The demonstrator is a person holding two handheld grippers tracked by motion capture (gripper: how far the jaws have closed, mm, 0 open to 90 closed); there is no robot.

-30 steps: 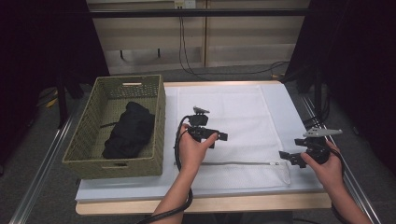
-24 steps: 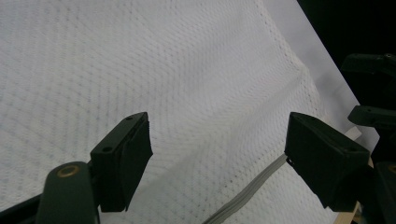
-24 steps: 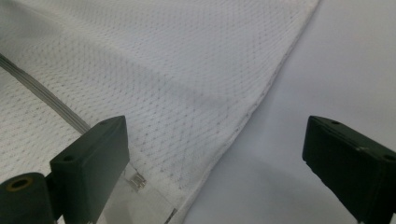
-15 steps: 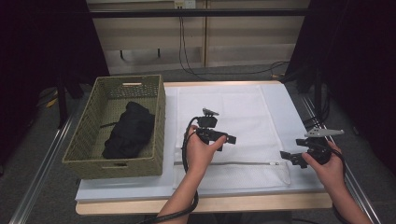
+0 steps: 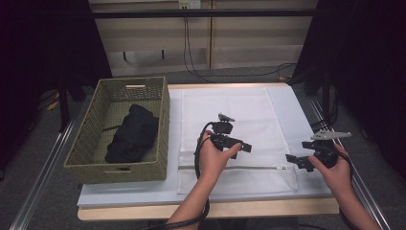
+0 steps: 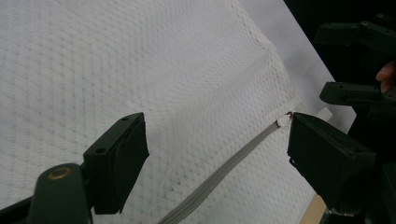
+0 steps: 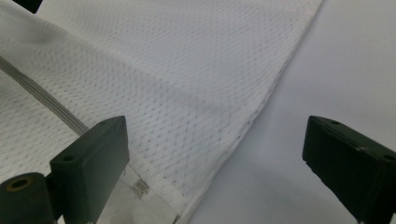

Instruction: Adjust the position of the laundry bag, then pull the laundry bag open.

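Mesh bag (image 5: 230, 139) lying flat on table (image 5: 306, 124), right of basket (image 5: 91, 158) holding black cloth (image 5: 131, 139). Left gripper (image 5: 244, 146) hovering over bag near zipper (image 6: 219, 172), jaws standing wide, gripping nothing. Right gripper (image 5: 293, 160) hanging at bag's right edge, jaws gaping wide, holding nothing.
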